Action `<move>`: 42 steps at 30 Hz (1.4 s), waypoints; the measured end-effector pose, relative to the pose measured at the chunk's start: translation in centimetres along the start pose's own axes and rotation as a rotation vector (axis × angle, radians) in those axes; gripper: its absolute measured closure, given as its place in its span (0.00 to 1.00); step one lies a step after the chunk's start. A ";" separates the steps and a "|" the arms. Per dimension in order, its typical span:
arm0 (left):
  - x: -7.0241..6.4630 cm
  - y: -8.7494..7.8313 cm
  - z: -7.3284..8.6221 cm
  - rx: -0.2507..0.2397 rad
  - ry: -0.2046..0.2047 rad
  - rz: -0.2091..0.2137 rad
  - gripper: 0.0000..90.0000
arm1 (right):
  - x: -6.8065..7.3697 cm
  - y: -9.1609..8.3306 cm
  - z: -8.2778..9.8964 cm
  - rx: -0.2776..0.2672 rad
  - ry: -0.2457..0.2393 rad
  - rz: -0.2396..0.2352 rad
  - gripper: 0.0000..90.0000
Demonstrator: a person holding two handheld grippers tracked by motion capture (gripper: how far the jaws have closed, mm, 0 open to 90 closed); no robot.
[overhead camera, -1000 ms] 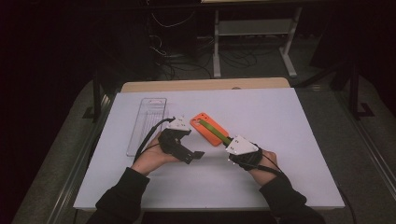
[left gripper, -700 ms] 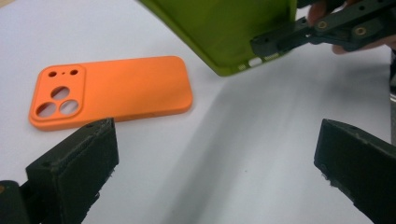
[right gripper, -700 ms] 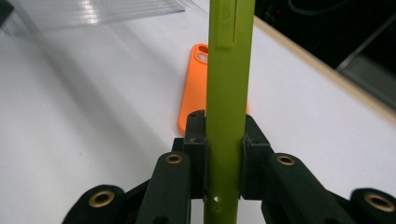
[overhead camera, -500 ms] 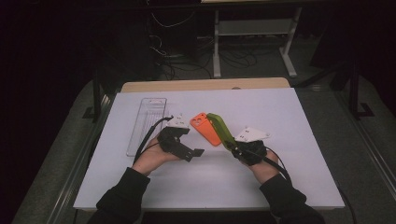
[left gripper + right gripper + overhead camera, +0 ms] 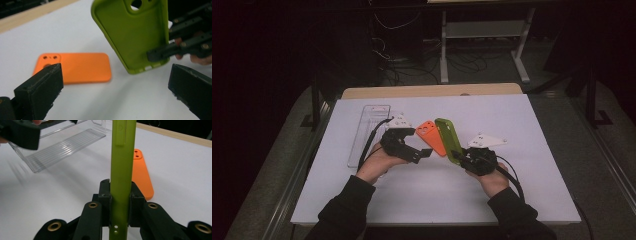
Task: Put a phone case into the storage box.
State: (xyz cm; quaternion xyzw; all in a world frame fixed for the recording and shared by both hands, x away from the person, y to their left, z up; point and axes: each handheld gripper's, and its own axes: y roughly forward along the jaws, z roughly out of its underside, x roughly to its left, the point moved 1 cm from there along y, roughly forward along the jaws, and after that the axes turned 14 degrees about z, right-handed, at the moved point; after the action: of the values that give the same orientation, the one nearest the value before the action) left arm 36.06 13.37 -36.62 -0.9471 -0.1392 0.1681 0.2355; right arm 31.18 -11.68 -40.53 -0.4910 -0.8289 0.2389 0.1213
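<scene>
The right gripper (image 5: pixel 459 156) is clamping the green case (image 5: pixel 447 140) by its bottom edge, jaws pressing both faces, and lifting it on edge above the tabletop (image 5: pixel 542 150), probably so that it can be carried off the orange case (image 5: pixel 430 136) beside it. The left gripper (image 5: pixel 424 153) is hovering with jaws apart and nothing between them, pointing at the orange case, which is lying flat, back up, likely the next pick. A clear tray (image 5: pixel 368 131) is sitting just beyond the left hand, perhaps where the cases are going. Two cases, one tray, two grippers.
</scene>
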 end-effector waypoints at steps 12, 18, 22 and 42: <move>0.7 1.1 -1.9 -0.115 -0.031 0.034 0.00 | 0.3 0.2 -0.4 -0.016 0.061 -0.030 0.84; 0.5 2.1 -1.6 -0.130 -0.050 0.067 0.00 | 0.7 0.3 -0.4 -0.030 0.058 -0.052 0.84; 0.7 2.3 -1.2 -0.145 -0.075 0.079 0.00 | 1.0 0.3 -0.5 -0.036 0.059 -0.060 0.84; -0.1 3.3 -0.9 -0.166 -0.058 0.097 0.00 | 2.9 0.8 -0.6 -0.046 0.033 -0.106 0.84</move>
State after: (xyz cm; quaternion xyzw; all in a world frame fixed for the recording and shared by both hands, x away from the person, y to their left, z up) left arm 36.96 10.21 -37.44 -0.9637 -0.1135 0.1944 0.1438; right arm 30.65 -8.66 -40.52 -0.4529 -0.8569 0.2049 0.1363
